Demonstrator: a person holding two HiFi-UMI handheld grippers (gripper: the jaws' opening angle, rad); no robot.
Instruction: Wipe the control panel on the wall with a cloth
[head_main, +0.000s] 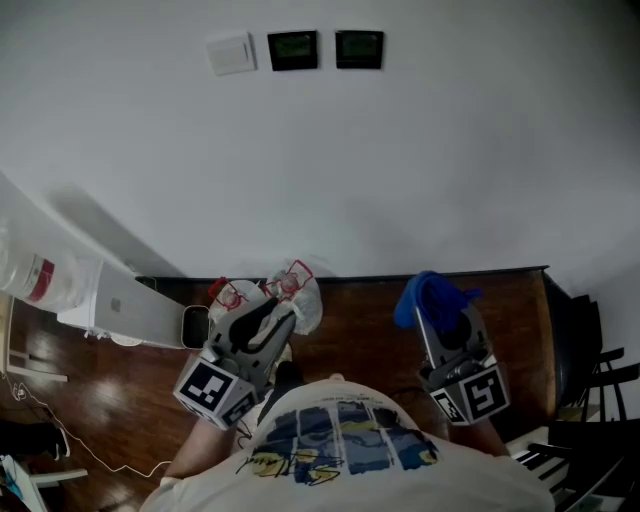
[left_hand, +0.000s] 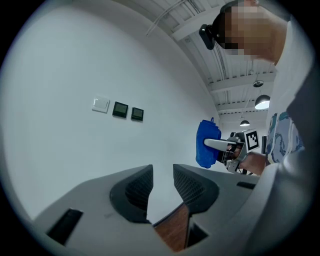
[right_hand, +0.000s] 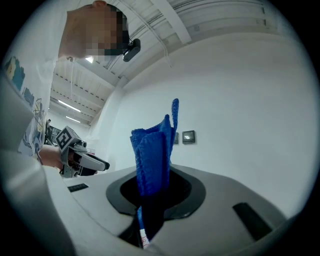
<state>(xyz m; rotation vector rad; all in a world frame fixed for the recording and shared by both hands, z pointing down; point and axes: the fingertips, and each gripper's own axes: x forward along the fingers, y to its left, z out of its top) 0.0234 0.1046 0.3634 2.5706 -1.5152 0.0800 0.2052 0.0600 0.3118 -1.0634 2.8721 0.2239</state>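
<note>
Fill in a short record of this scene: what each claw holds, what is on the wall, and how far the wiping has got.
Left claw: open, empty
Right claw: shut on the blue cloth
Wall: white switch, left dark panel, right dark panel, in a row
Wiping: not yet begun; cloth held well away from the panels

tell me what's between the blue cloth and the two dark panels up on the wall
Nothing. In the head view, only bare white wall lies between the blue cloth and the control panel.
</note>
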